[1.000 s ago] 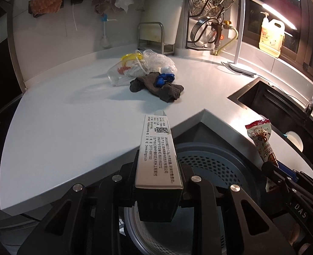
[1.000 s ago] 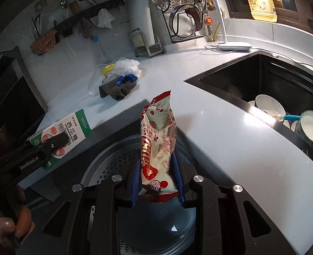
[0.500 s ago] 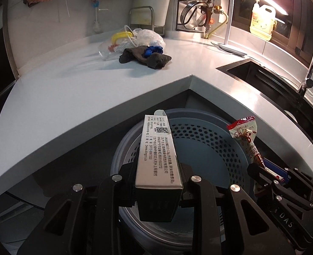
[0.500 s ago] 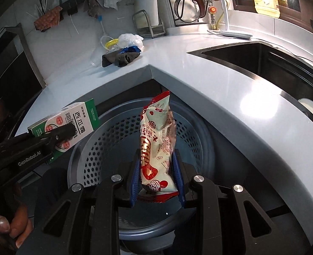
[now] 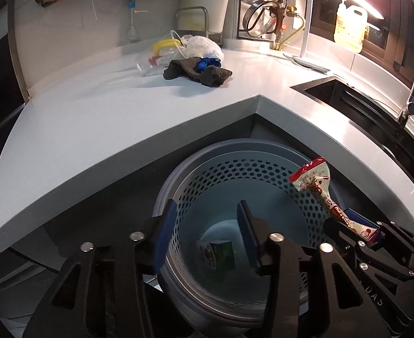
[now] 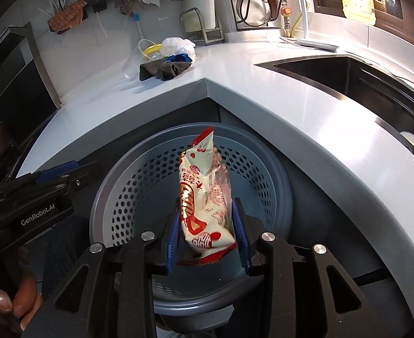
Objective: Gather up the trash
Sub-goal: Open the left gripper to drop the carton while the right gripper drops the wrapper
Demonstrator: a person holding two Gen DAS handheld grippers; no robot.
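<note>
- Step in hand: dumping trash. I've got both grippers over the round grey perforated plastic bin (image 5: 263,174), which sits on the floor in the notch of the white corner surface (image 5: 100,118).
- My left gripper (image 5: 207,236): fingers opening, wide apart, nothing between them. The small green drink carton (image 5: 216,255) lies at the bottom of the bin, seen through the gap, so that piece is in.
- My right gripper (image 6: 207,239): fingers opening, with the red-and-white crinkly snack wrapper (image 6: 204,197) standing upright between the blue pads. It looks loose and tilting, gaps on both sides, so I judge it's released, not gripped; can't be sure it's clear of both pads.
- Next, I'd say: let the wrapper fall in, then go back to the surface for the pile at the rear: clear plastic cup with yellow ring (image 5: 159,56), thin white plastic bag (image 5: 204,46), dark crumpled cloth (image 5: 198,70) with something blue on it.
- Hard to tell: whether the cloth is trash at all; what the blue item is; the carton's print is blurred; the bin's near rim is hidden behind the gripper bodies; the sink at right is mostly cut off and dark.
</note>
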